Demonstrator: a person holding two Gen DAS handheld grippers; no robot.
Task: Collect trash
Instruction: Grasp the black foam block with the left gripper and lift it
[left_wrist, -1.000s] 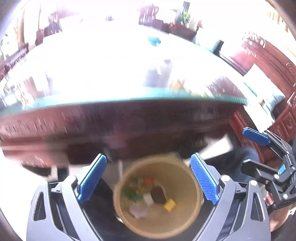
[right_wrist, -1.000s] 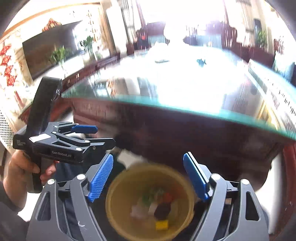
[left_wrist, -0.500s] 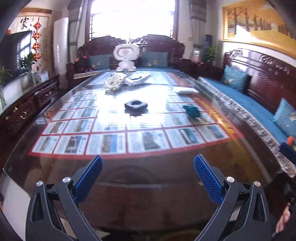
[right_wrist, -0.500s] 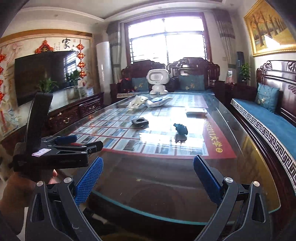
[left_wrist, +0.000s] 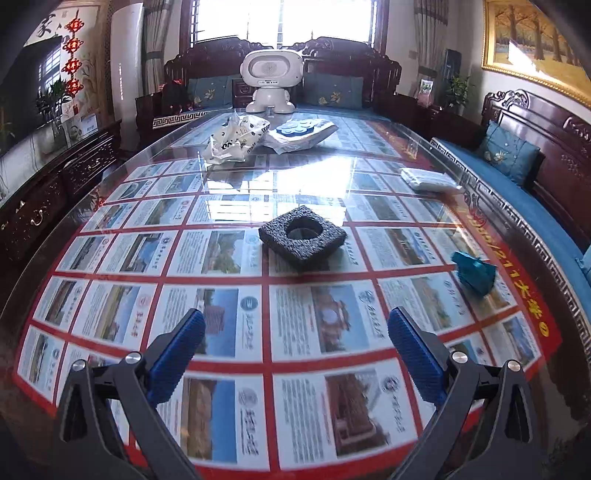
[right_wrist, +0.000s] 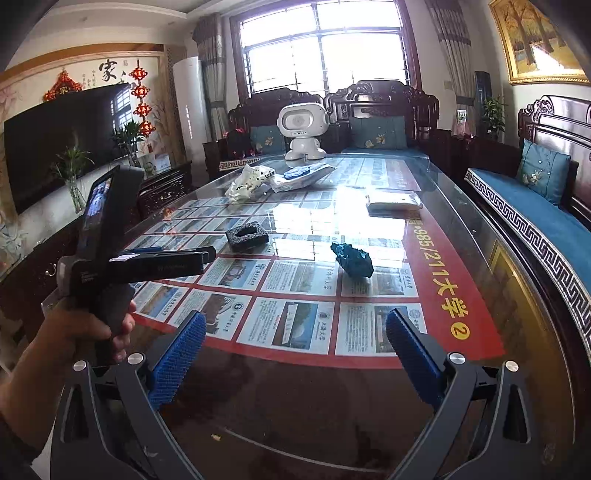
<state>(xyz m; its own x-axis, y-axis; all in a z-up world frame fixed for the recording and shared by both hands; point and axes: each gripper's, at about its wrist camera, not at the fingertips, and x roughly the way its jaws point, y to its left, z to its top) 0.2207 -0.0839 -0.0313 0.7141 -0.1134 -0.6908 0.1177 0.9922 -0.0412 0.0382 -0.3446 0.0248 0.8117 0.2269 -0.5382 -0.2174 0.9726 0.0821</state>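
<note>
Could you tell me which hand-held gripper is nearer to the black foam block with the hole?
Left. The left hand-held gripper points straight at the black foam block. The right hand-held gripper hangs farther back, with the block ahead to its left.

light: daylight from window | glare: on glass table | focus: sharp | edges: fisheye-bent, dark corners

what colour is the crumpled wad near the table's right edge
Teal blue crumpled wad, clearest in the right wrist view.

Teal wrapper — black foam block
</note>
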